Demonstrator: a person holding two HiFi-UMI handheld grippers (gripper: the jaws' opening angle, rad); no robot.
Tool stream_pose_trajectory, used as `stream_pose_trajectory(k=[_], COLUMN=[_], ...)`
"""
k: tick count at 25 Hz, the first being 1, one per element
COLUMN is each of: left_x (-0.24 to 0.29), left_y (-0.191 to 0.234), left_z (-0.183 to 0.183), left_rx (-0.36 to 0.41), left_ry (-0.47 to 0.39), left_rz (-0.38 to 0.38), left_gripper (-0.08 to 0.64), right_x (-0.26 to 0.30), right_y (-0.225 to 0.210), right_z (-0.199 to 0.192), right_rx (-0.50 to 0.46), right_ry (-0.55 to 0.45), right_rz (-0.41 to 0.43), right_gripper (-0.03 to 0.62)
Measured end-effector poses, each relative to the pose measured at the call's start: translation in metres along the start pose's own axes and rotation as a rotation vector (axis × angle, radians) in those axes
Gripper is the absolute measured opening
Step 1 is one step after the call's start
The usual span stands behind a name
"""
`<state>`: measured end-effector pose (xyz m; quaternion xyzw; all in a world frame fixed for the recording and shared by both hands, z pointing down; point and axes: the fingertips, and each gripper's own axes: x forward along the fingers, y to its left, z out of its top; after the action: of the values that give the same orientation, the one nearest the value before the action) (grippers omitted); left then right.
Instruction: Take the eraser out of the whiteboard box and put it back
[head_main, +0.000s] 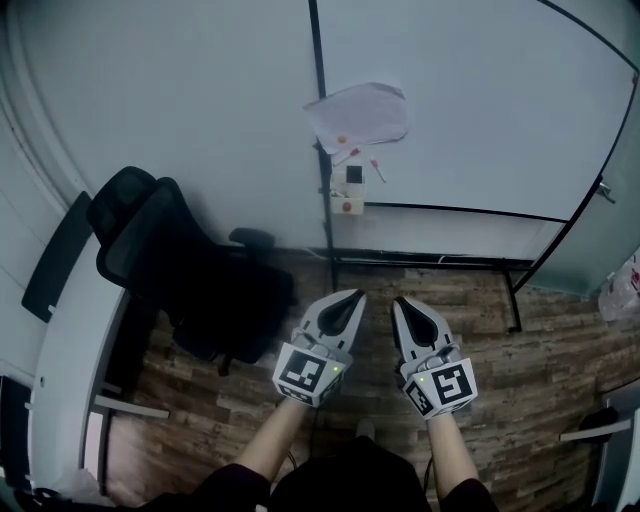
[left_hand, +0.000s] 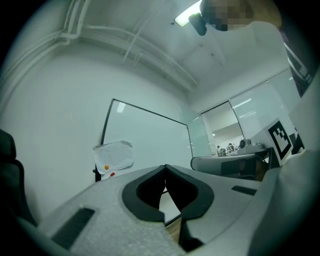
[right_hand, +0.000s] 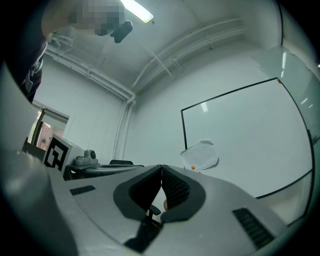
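Observation:
The whiteboard (head_main: 470, 100) stands ahead on a black frame. A small white box (head_main: 347, 205) hangs on its left post, with a black eraser (head_main: 354, 175) upright in it and a pen (head_main: 377, 170) beside. A crumpled white sheet (head_main: 358, 115) hangs just above the box. My left gripper (head_main: 353, 297) and right gripper (head_main: 400, 301) are held side by side over the wood floor, well short of the box. Both are shut with nothing between the jaws. The left gripper view shows its shut gripper (left_hand: 165, 168) and the sheet (left_hand: 114, 156). The right gripper (right_hand: 161, 168) faces the sheet (right_hand: 200, 155).
A black office chair (head_main: 180, 265) stands on the left, close to the whiteboard post. A white desk edge (head_main: 60, 340) runs along the far left. The whiteboard stand's foot (head_main: 514, 300) reaches out over the floor on the right. A glass wall (left_hand: 235, 125) is beyond.

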<state>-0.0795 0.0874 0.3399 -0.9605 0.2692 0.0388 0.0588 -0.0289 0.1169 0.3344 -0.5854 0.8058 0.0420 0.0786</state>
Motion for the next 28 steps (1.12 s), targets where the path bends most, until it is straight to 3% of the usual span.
stream_pose_trajectory(k=[7,13,28], left_x=[0.044,0.07,0.144], left_y=[0.023,0.043,0.107], left_z=[-0.008,-0.012,-0.054], left_rx=[0.014,0.027,0.004], left_ry=[-0.001,0.012,0.044], left_rz=[0.075,0.094,0.064], left_gripper=[0.005,0.005,0.005], right_x=[0.029,0.055,0.134], right_y=[-0.044,-0.065,-0.125], right_z=[-0.001,-0.01,-0.049], right_rx=[0.03,0.051,0.067], right_ry=[-0.03,-0.029,0.002], right_rz=[0.044,0.061,0.024], right_gripper=[0.005,0.005,0.005])
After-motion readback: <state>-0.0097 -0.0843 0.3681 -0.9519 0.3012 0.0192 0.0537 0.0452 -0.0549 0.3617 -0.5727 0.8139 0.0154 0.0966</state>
